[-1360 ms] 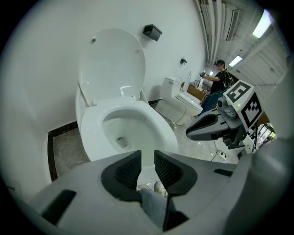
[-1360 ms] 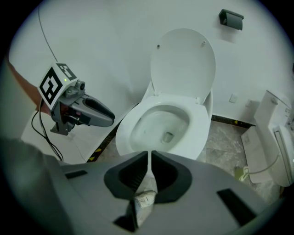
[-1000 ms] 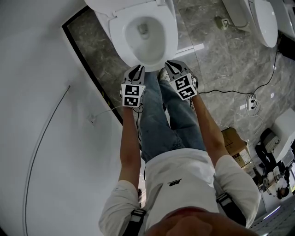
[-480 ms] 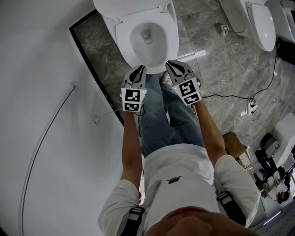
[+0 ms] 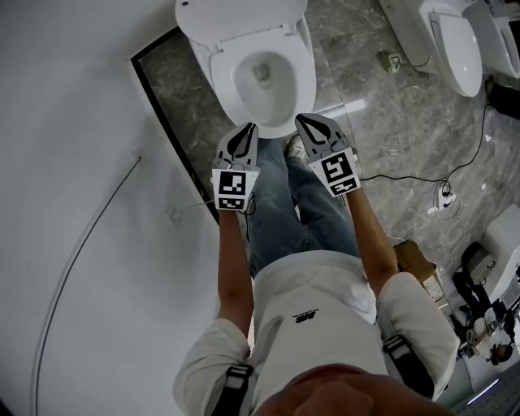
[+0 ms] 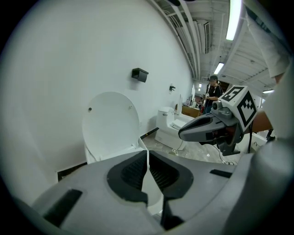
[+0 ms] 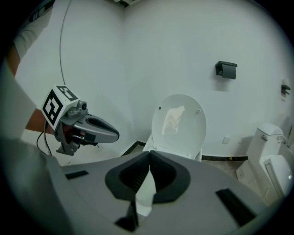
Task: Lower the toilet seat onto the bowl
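Head view shows the toilet seat point(image 5: 222, 77) lying flat as a white ring on the bowl point(image 5: 262, 88), with the lid point(image 5: 240, 16) standing up behind the bowl. The lowering therefore looks finished, though I cannot tell from above whether the seat rests fully on the rim all the way round. Nothing in the task asks for the lid, so I judge that only drawing back from the bowl remains.

The left gripper point(image 5: 249, 130) hangs just off the bowl's front edge. Its fingers point(image 6: 138, 170) are clenched tip to tip with nothing between them. The right gripper point(image 5: 302, 122) is beside it, also at the bowl's front and clear of the seat. Its fingers point(image 7: 161, 176) are likewise pressed together and empty.

By count there is one seat, one lid and one bowl in front of the person, and two grippers. A second toilet point(image 5: 455, 45) stands well to the right of the bowl. One dark fitting point(image 7: 226, 69) sits on the wall above the bowl, and one cable point(image 5: 422, 175) trails over the floor.
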`<action>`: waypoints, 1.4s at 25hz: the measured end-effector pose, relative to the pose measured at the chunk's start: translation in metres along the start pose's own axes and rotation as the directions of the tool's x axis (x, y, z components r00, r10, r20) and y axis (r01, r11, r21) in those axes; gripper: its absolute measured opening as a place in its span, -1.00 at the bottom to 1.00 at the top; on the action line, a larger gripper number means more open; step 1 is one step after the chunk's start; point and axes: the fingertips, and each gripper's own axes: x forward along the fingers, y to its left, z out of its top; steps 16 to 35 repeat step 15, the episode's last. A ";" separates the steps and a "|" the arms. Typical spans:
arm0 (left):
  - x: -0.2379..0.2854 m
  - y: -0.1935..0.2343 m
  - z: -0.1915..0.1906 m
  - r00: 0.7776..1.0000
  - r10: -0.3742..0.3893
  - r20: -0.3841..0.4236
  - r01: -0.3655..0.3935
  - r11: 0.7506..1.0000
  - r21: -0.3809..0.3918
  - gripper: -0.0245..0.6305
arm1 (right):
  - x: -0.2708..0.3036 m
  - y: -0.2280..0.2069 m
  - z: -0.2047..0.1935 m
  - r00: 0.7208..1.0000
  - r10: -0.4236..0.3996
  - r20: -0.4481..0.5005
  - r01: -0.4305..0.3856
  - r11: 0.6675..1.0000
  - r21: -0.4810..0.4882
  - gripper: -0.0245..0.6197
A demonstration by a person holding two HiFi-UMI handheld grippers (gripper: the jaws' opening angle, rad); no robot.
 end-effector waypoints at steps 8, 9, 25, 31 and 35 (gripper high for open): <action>-0.006 0.000 0.017 1.000 -0.010 0.018 0.009 0.999 0.032 -0.82 | -0.009 -0.001 0.013 1.000 0.001 0.010 0.000 1.000 -0.018 -0.83; -0.006 0.000 0.019 1.000 -0.009 0.020 0.009 0.999 0.031 -0.82 | -0.009 -0.001 0.013 1.000 0.003 0.011 -0.003 1.000 -0.017 -0.83; -0.004 0.001 0.024 1.000 -0.008 0.029 0.007 0.999 0.036 -0.82 | -0.007 -0.005 0.018 1.000 0.002 0.019 -0.002 1.000 -0.016 -0.83; -0.004 0.001 0.024 1.000 -0.008 0.029 0.007 0.999 0.036 -0.82 | -0.007 -0.005 0.018 1.000 0.002 0.019 -0.002 1.000 -0.016 -0.83; -0.004 0.001 0.024 1.000 -0.008 0.029 0.007 0.999 0.036 -0.82 | -0.007 -0.005 0.018 1.000 0.002 0.019 -0.002 1.000 -0.016 -0.83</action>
